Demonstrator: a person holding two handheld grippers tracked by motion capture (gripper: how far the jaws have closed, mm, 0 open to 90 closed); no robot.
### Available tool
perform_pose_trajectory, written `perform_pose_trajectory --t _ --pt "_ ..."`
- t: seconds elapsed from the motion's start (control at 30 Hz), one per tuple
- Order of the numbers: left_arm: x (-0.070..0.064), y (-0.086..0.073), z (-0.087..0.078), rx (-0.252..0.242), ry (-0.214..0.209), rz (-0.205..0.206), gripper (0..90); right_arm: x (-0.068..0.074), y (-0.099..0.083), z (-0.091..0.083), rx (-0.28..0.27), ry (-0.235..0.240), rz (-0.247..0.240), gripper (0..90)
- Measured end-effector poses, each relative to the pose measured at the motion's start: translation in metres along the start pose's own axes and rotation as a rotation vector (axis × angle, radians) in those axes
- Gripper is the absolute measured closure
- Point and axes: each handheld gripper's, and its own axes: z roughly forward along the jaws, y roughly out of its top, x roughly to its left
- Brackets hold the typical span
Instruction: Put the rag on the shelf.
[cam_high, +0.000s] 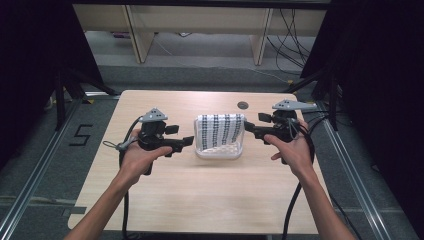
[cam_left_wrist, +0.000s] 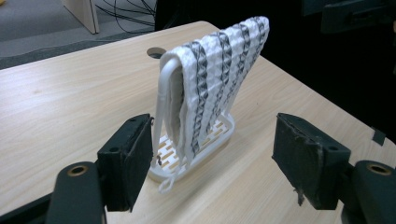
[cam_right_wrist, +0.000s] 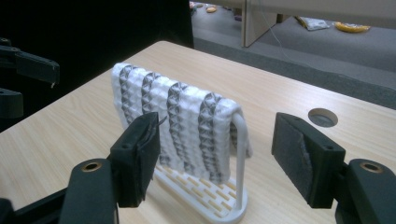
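Both my left gripper (cam_left_wrist: 212, 161) and right gripper (cam_right_wrist: 217, 161) hold jaws apart, flanking the striped towel (cam_high: 219, 131) draped over the white rack (cam_high: 218, 151) on the table (cam_high: 200, 195).

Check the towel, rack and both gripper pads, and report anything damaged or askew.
The left hand-held gripper has a frayed pad, its edge ragged. The striped towel drapes evenly over the white rack, which stands upright.

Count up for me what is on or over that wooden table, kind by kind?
Black handheld two-jaw grippers: 2 (left, right)
White plastic slotted rack: 1
White cloth with grey stripes, draped over the rack: 1
Total: 4
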Motion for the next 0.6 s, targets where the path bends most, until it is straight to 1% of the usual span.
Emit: perform_pose_trajectory --t 0.07,0.1,0.13,0.17,0.2,0.23,0.27,0.3,0.33,0.37,0.4,0.43,0.47,0.5,0.53,0.57,0.6 --pt "0.0 -0.001 -0.001 0.007 0.005 -0.001 28.0 0.0 -0.002 -0.001 -0.007 0.007 0.005 33.5" --pt "0.0 -0.005 -0.003 -0.009 -0.005 -0.004 27.9 -0.002 -0.004 -0.002 -0.021 0.01 -0.015 33.4" --pt "0.0 -0.005 -0.003 -0.009 -0.005 -0.004 27.9 -0.002 -0.004 -0.002 -0.021 0.01 -0.015 33.4" --pt "-0.001 -0.007 -0.004 -0.007 -0.001 -0.005 27.8 -0.001 -0.006 -0.005 -0.011 0.012 0.001 33.1" --pt "-0.001 -0.008 -0.005 -0.005 0.001 -0.002 27.9 0.0 -0.007 -0.005 -0.014 0.004 -0.006 33.1" --pt "-0.001 -0.009 -0.006 -0.009 -0.004 -0.007 27.9 0.001 -0.008 -0.007 -0.002 0.005 0.007 33.0" --pt "-0.002 -0.012 -0.008 -0.008 -0.002 -0.002 27.8 -0.001 -0.009 -0.007 -0.008 0.009 -0.018 33.0" --pt "-0.002 -0.013 -0.009 -0.008 0.005 -0.003 27.9 0.001 -0.01 -0.008 -0.004 0.004 -0.005 32.9" --pt "-0.002 -0.014 -0.011 0.002 0.01 0.003 27.8 0.0 -0.011 -0.008 -0.008 0.003 -0.017 32.9" --pt "-0.003 -0.015 -0.011 -0.004 0.007 0.006 27.8 0.0 -0.013 -0.008 -0.01 0.011 -0.018 32.8" --pt "-0.003 -0.016 -0.012 -0.006 0.004 0.009 27.8 0.001 -0.013 -0.009 -0.004 0.015 -0.009 32.7" --pt "-0.003 -0.017 -0.013 0.002 0.014 0.015 27.8 0.003 -0.014 -0.01 0.0 0.014 0.003 32.7" --pt "-0.003 -0.019 -0.013 0.001 0.012 0.021 27.8 0.001 -0.015 -0.009 -0.01 0.024 -0.019 32.6" --pt "-0.004 -0.02 -0.013 0.006 0.009 0.022 27.6 0.002 -0.016 -0.01 -0.004 0.019 -0.008 32.5" --pt "-0.004 -0.02 -0.013 0.006 0.009 0.022 27.5 0.002 -0.016 -0.011 -0.003 0.015 -0.021 32.5" --pt "-0.004 -0.023 -0.013 0.01 0.007 0.021 27.4 0.005 -0.018 -0.01 -0.006 0.01 0.001 32.4" --pt "-0.005 -0.025 -0.014 0.018 0.009 0.024 27.4 0.003 -0.019 -0.011 0.002 0.014 -0.024 32.3"
